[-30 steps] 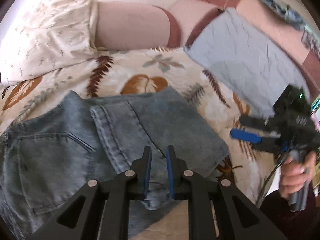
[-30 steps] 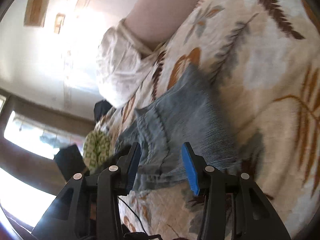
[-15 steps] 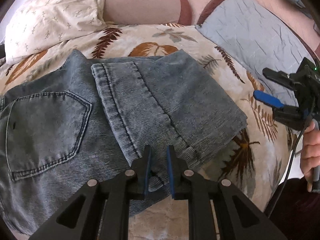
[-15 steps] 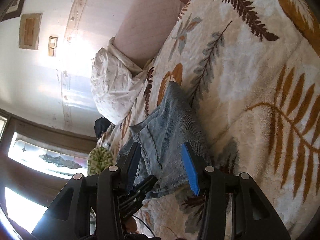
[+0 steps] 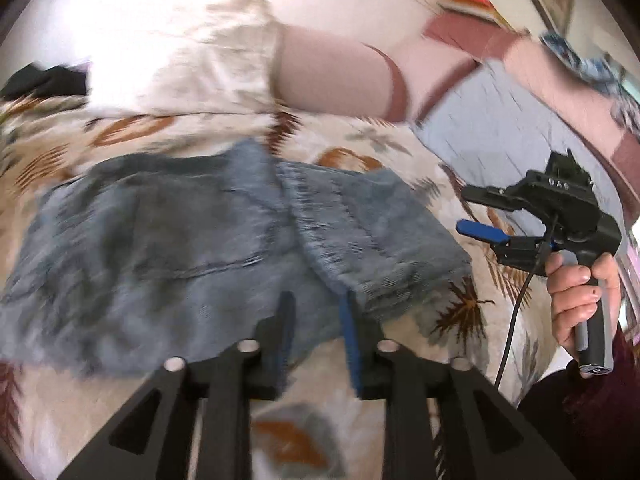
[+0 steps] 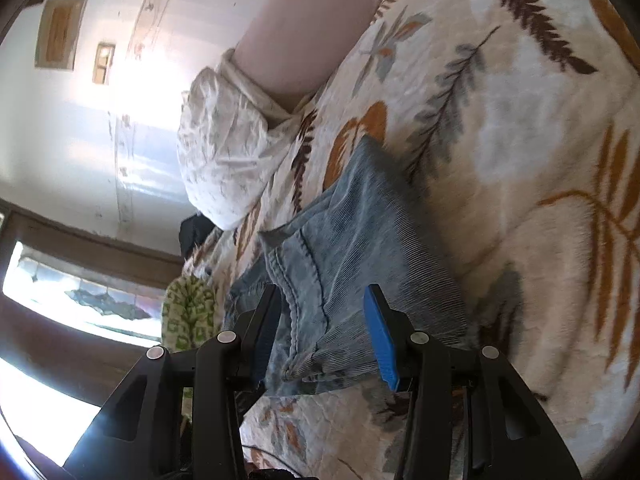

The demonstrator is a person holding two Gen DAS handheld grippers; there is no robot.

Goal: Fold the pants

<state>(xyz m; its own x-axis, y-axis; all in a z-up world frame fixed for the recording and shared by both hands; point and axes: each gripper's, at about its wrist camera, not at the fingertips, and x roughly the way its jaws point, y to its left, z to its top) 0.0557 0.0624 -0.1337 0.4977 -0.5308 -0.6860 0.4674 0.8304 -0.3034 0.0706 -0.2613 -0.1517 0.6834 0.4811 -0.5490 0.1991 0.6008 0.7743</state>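
Observation:
Folded blue jeans (image 5: 180,240) lie on a leaf-patterned bedspread (image 5: 404,148); one folded layer with a stitched hem lies over the right half. My left gripper (image 5: 316,304) hovers over the jeans' near edge, its jaws opening. Denim shows in the gap, but the pads do not press on it, and the view is blurred by motion. To the right, a hand (image 5: 576,300) holds my right gripper (image 5: 464,210) open above the bedspread, clear of the jeans. In the right wrist view the same gripper (image 6: 322,294) frames the jeans' (image 6: 360,232) near corner without touching it.
A white patterned pillow (image 5: 200,52) lies at the head of the bed beside a pink bolster (image 5: 328,76). A grey-blue pillow (image 5: 492,120) sits at the back right. The bed's near edge runs just below both grippers. A green patterned cloth (image 6: 188,312) lies beyond the jeans.
My left gripper's jaws have widened and it has swung quickly across the bed, blurring its view. The jeans now lie farther up in that view. The right gripper stays open, hardly moved.

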